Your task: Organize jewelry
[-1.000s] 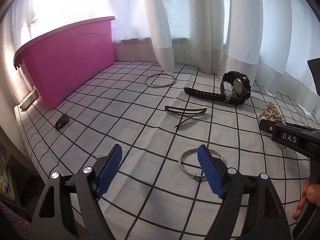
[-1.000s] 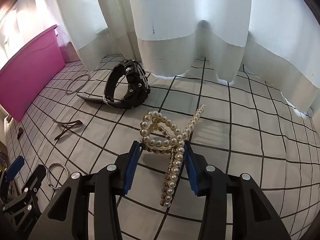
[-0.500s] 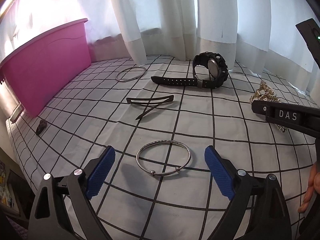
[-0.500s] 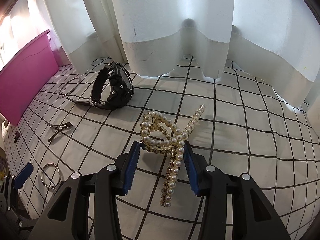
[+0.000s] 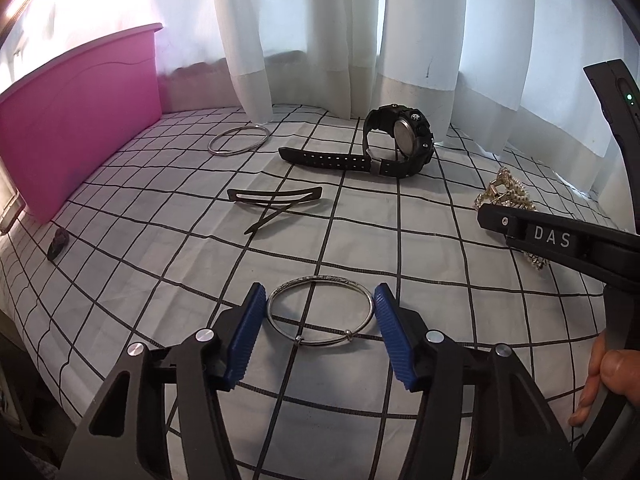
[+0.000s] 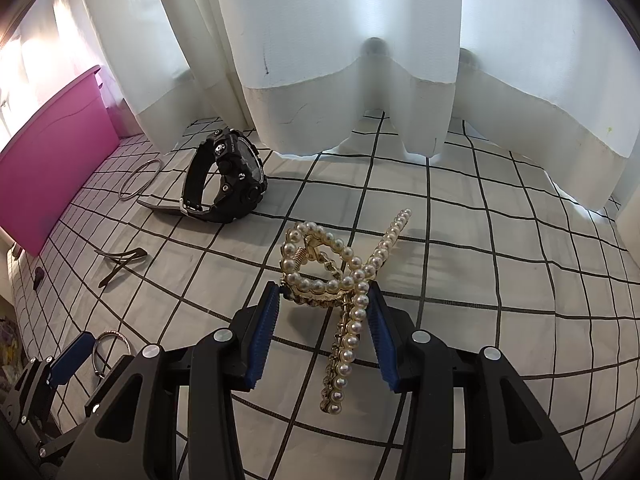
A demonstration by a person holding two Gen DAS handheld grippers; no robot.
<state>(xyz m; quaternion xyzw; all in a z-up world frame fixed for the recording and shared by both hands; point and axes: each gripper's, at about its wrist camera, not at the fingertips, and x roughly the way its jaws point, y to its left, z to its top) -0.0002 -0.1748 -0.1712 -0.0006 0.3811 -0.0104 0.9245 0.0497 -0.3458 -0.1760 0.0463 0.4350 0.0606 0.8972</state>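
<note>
A silver bangle (image 5: 320, 279) lies on the checked cloth between my left gripper's (image 5: 320, 304) blue pads. The jaws are closing, and both pads touch the bangle's sides. In the right wrist view the same bangle (image 6: 112, 334) shows at the lower left beside the left gripper's blue pad (image 6: 68, 358). My right gripper (image 6: 324, 300) is shut on a gold hair claw set with pearls (image 6: 352, 328), which sticks out forward and down from the pads. From the left wrist view, part of the claw (image 5: 504, 192) shows behind the right gripper's black body.
A pink bin (image 5: 76, 120) stands at the left. On the cloth lie a second bangle (image 5: 224, 153), a black watch (image 5: 404, 144), a black hair clip (image 5: 276, 196) and a small dark item (image 5: 58, 242). White curtains hang behind. A person's hand (image 5: 608, 372) is at the right.
The left gripper came forward over the silver bangle, widened its jaws, then closed them onto the bangle's sides. The right gripper kept still with the pearl claw.
</note>
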